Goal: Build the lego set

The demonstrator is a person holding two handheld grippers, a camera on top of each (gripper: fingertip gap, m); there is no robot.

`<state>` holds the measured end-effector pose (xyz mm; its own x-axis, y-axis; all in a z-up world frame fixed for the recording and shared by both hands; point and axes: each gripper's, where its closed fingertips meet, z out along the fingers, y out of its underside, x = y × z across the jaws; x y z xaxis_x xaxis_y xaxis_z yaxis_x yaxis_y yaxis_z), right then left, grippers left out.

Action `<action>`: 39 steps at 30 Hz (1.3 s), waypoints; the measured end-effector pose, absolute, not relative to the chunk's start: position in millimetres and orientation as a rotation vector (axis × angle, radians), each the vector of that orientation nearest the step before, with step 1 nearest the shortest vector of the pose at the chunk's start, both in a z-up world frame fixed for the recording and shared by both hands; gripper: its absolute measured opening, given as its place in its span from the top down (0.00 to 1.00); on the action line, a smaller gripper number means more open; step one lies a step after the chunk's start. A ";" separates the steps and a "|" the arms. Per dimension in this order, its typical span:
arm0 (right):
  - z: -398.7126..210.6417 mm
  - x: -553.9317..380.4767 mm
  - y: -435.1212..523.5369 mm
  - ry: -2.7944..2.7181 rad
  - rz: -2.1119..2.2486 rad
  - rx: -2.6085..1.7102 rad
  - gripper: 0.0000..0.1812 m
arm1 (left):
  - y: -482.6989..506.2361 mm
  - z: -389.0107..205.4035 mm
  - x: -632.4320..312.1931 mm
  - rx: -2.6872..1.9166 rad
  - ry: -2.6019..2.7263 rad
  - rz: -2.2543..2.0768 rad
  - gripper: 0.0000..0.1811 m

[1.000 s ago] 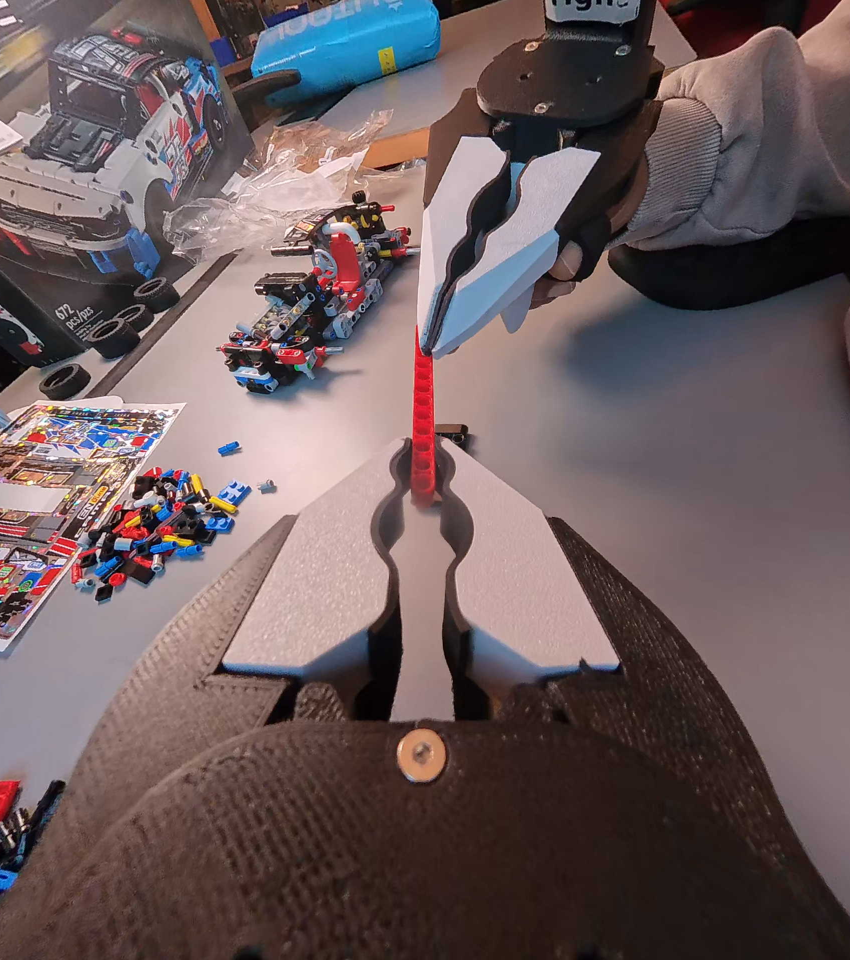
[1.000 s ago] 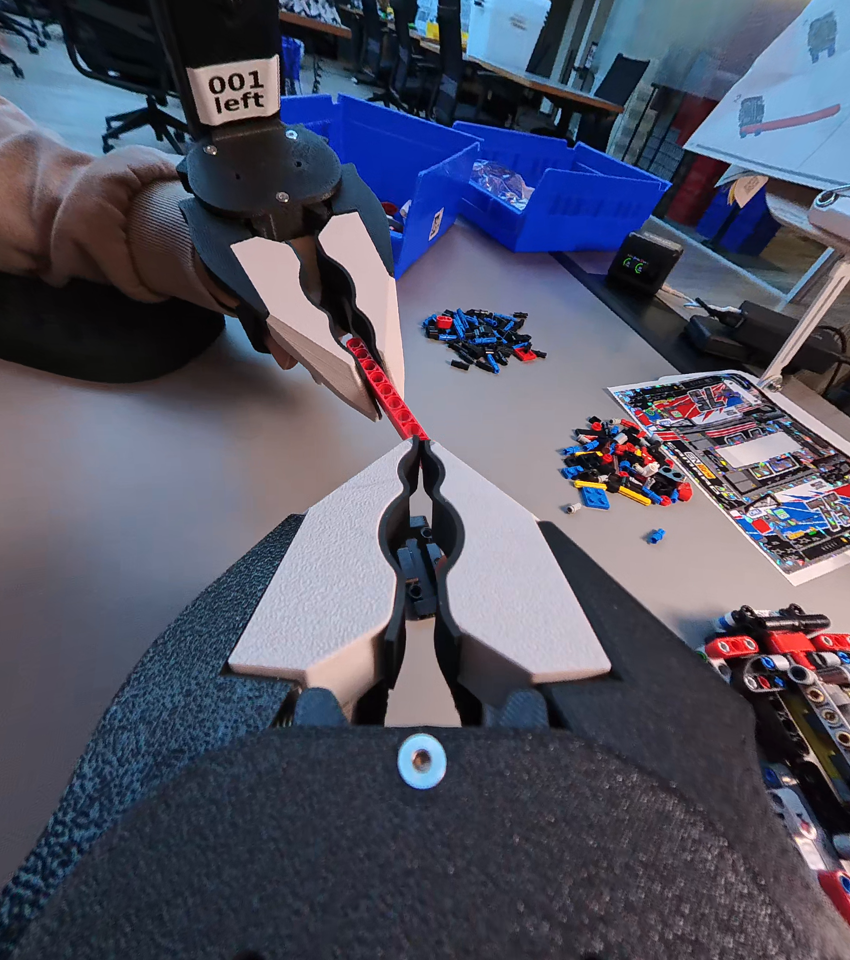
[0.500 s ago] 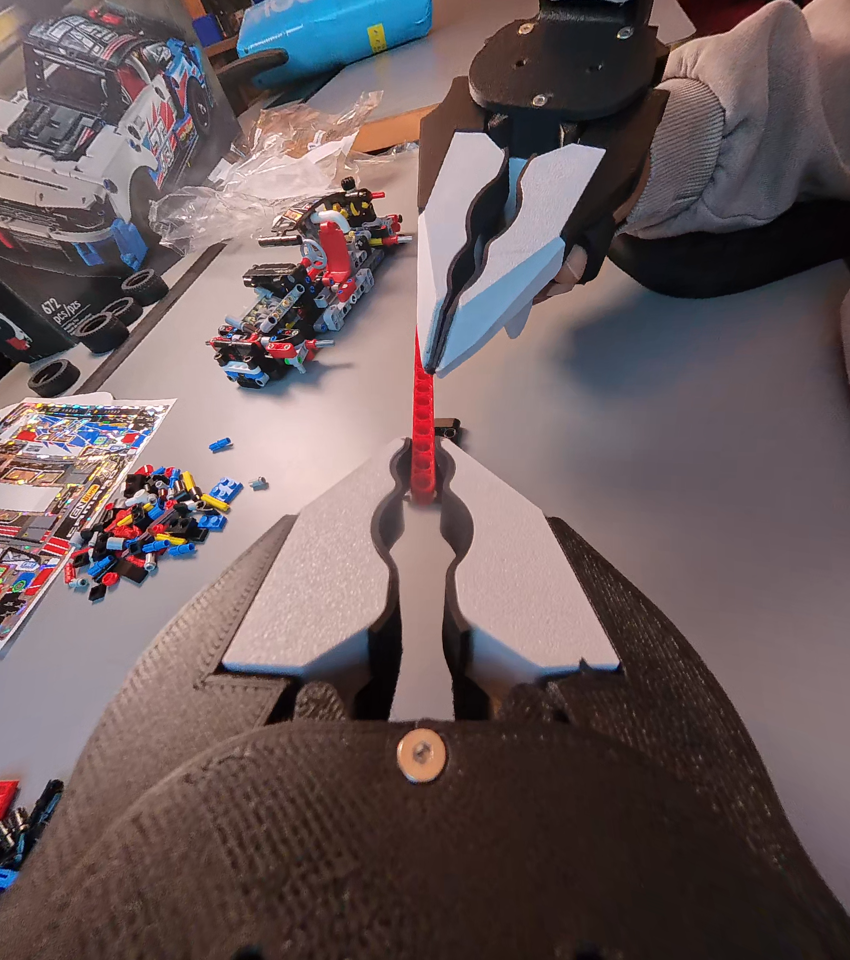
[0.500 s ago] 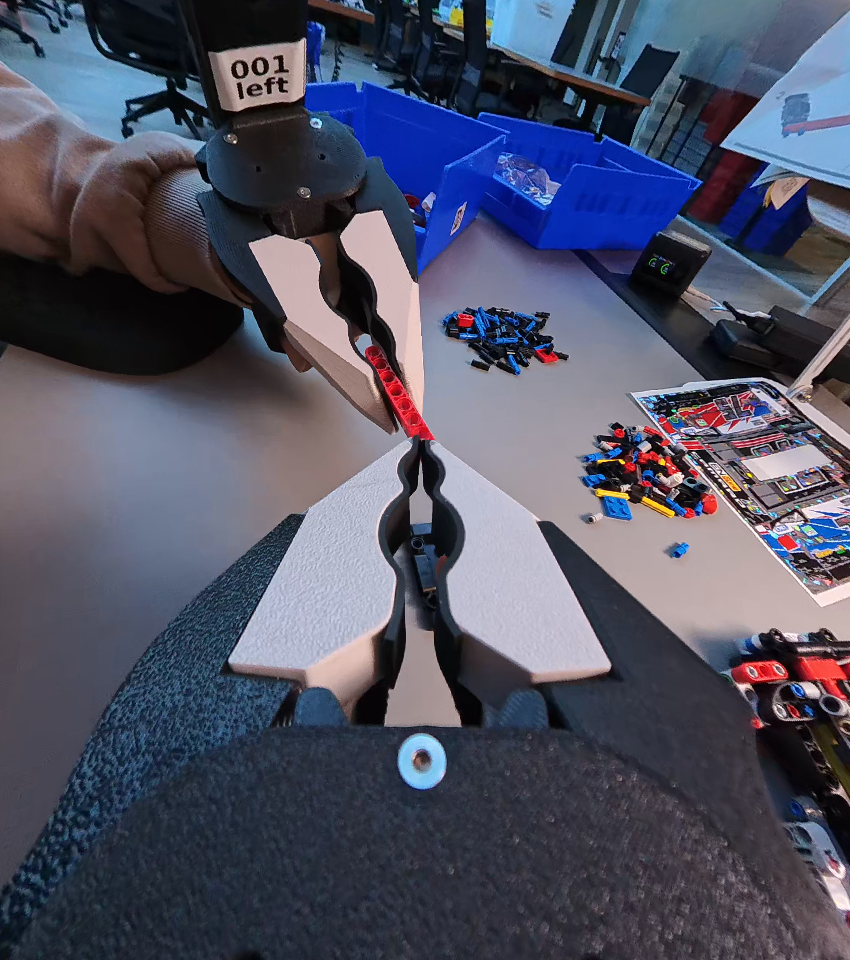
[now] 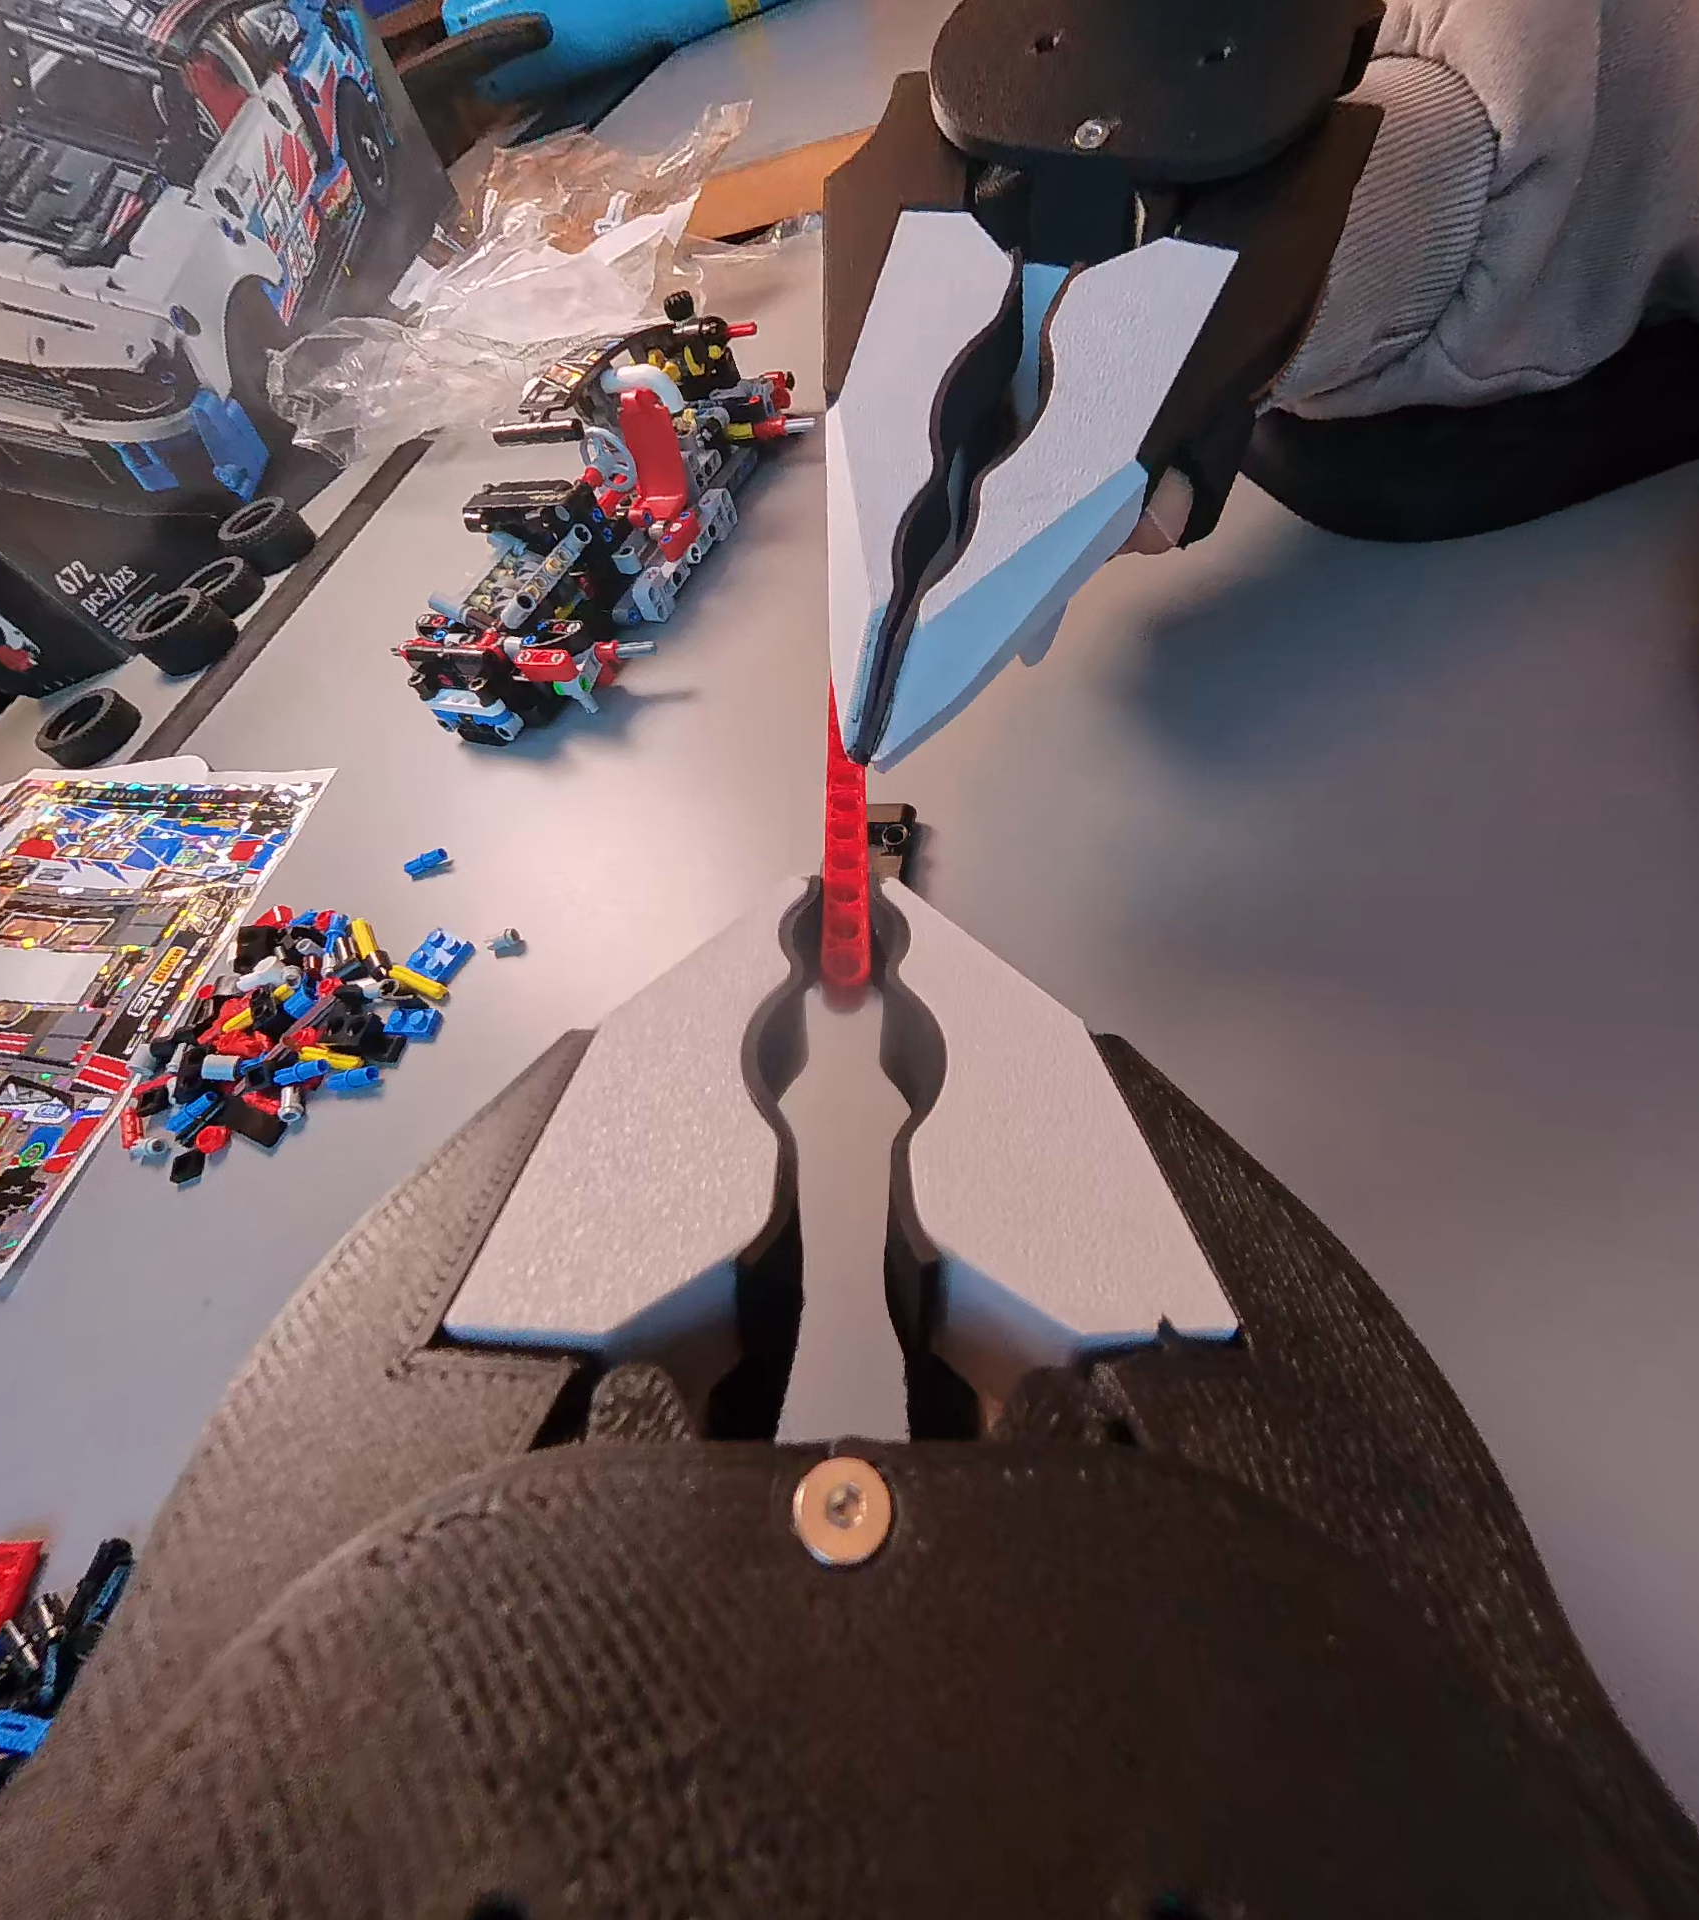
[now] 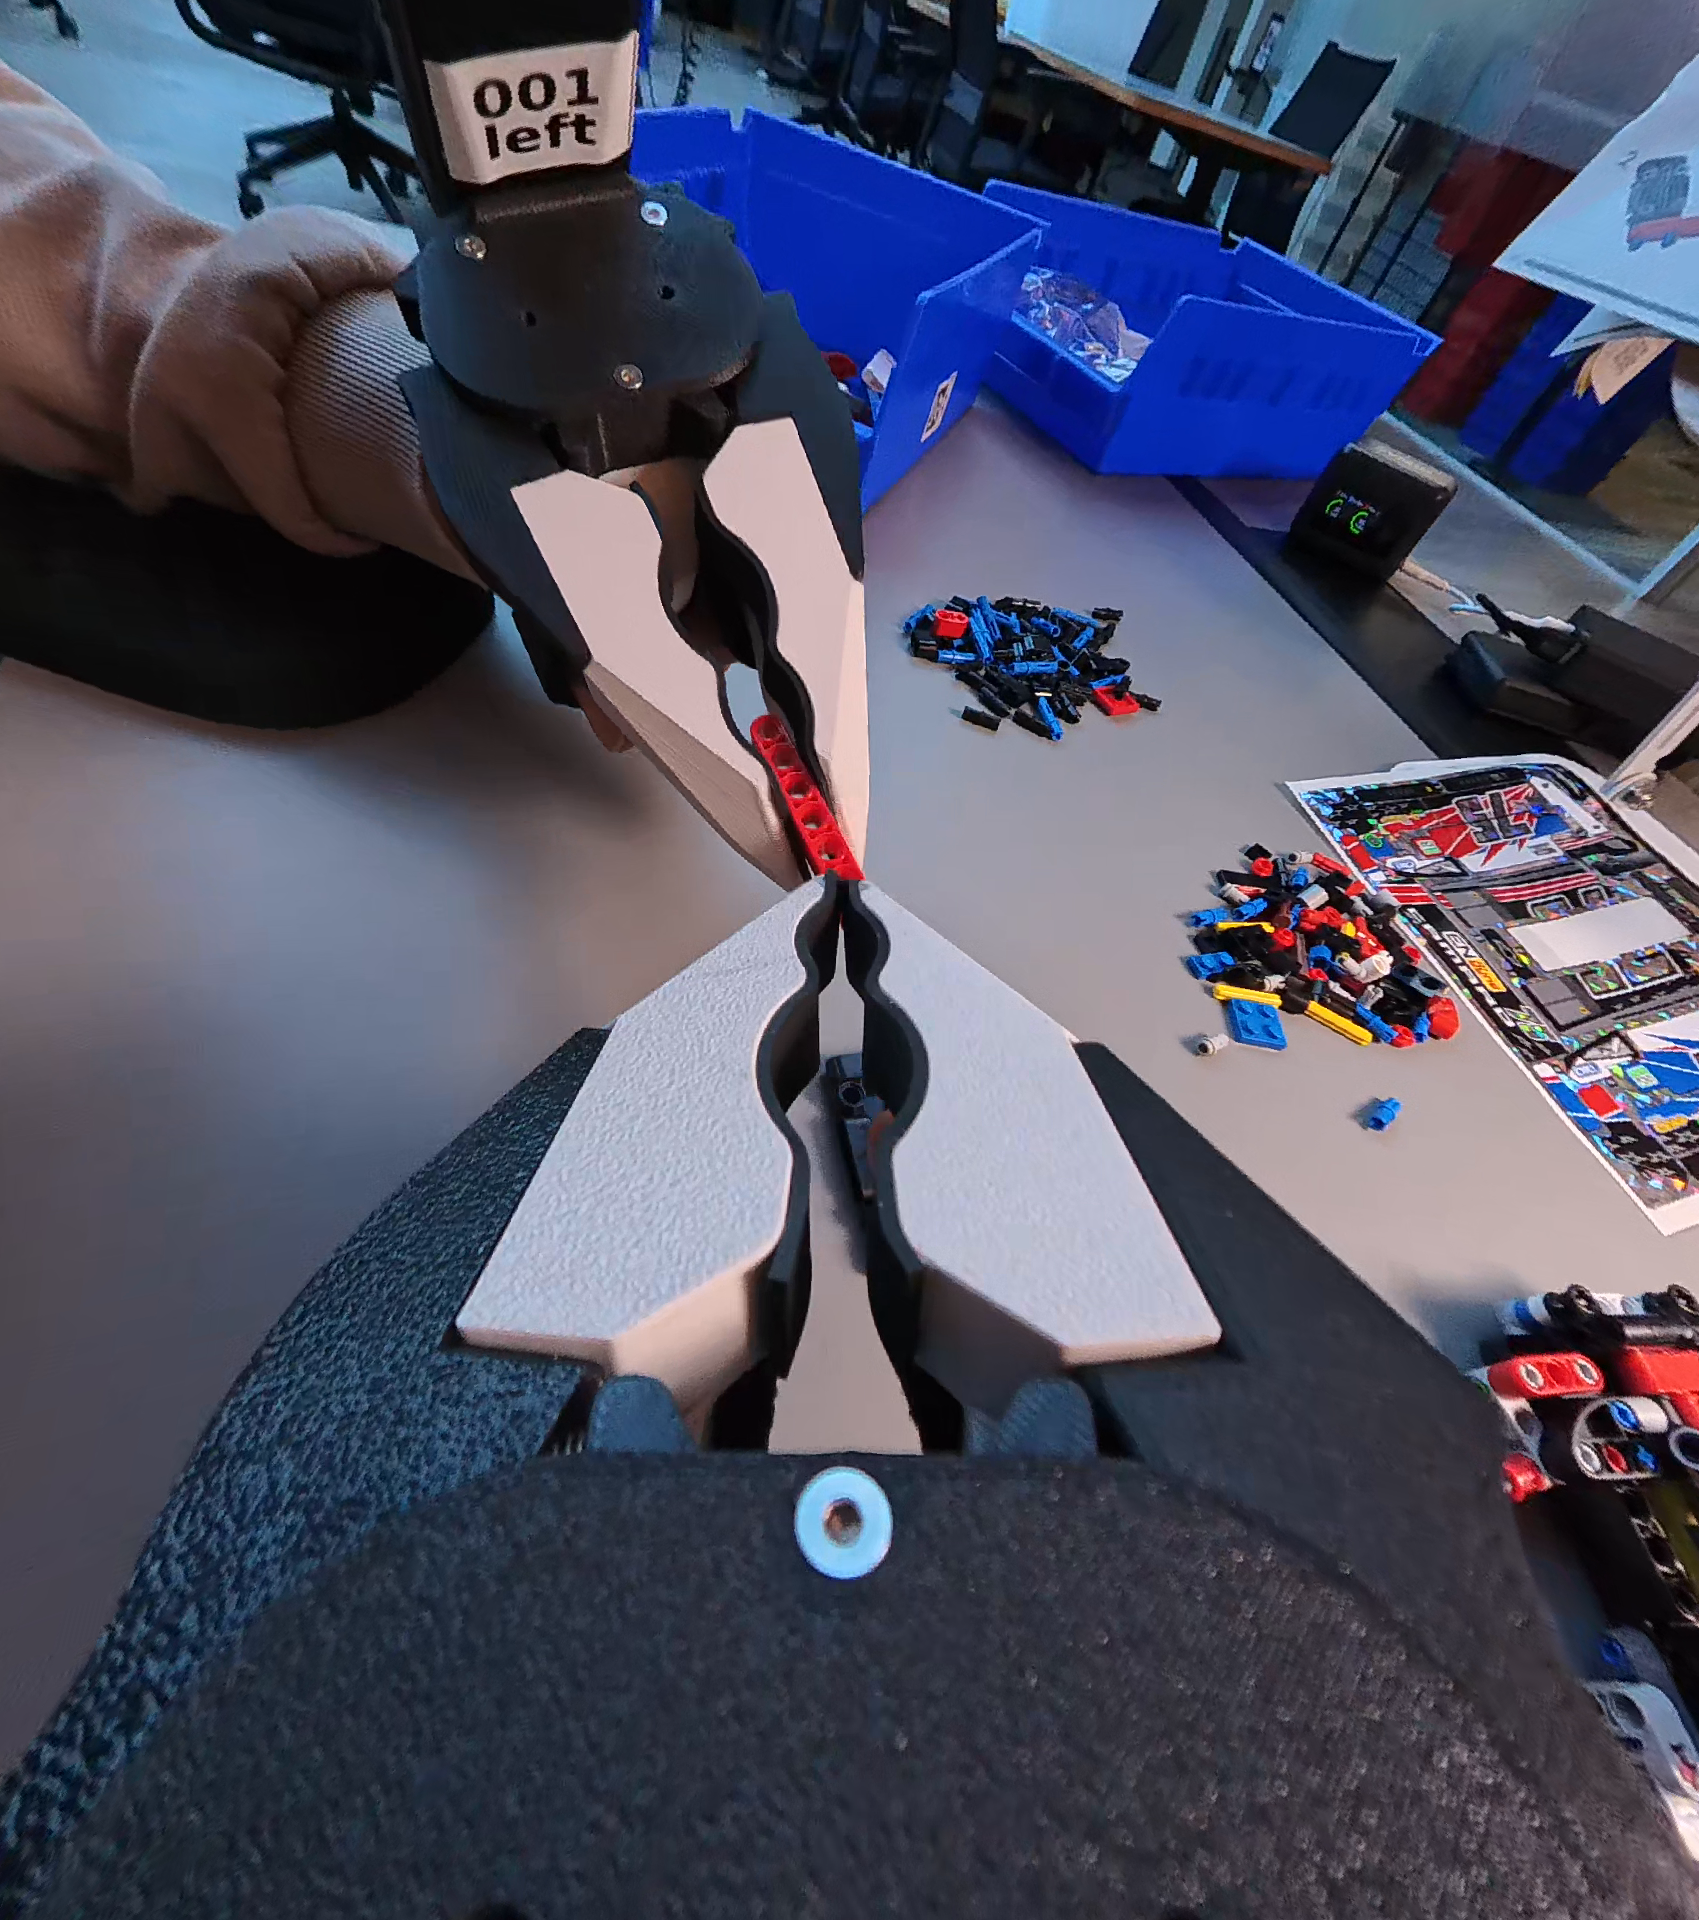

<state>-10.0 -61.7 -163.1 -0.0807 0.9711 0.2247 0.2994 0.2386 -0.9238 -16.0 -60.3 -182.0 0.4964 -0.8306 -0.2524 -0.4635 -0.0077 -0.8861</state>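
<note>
The red beam's (image 5: 845, 862) far end disappears between the right claw's (image 5: 866, 753) tips. A small black piece (image 6: 853, 1117) shows only partly through that claw's gap. The half-built car (image 6: 1697, 1475) runs off the frame edge.

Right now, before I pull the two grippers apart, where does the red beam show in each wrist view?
Left wrist view: the red beam runs up the middle, its near end in this gripper's jaws, its far end in the other gripper's.
Right wrist view: red beam lies just above centre, between the far gripper's jaws, reaching this gripper's tips.
Shared landmark: the sticker sheet, left in the left wrist view, right in the right wrist view.
</note>
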 end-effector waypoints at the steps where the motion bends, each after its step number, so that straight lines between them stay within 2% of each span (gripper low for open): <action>1: -162.2 -10.9 -62.8 -1.572 0.900 -1.222 1.00 | -60.1 -182.2 -16.1 -1.648 1.126 -0.417 0.97; 39: -169.7 -30.6 -77.9 -1.650 0.789 -1.284 1.00 | -64.7 -193.2 -9.9 -1.661 1.210 -0.322 0.97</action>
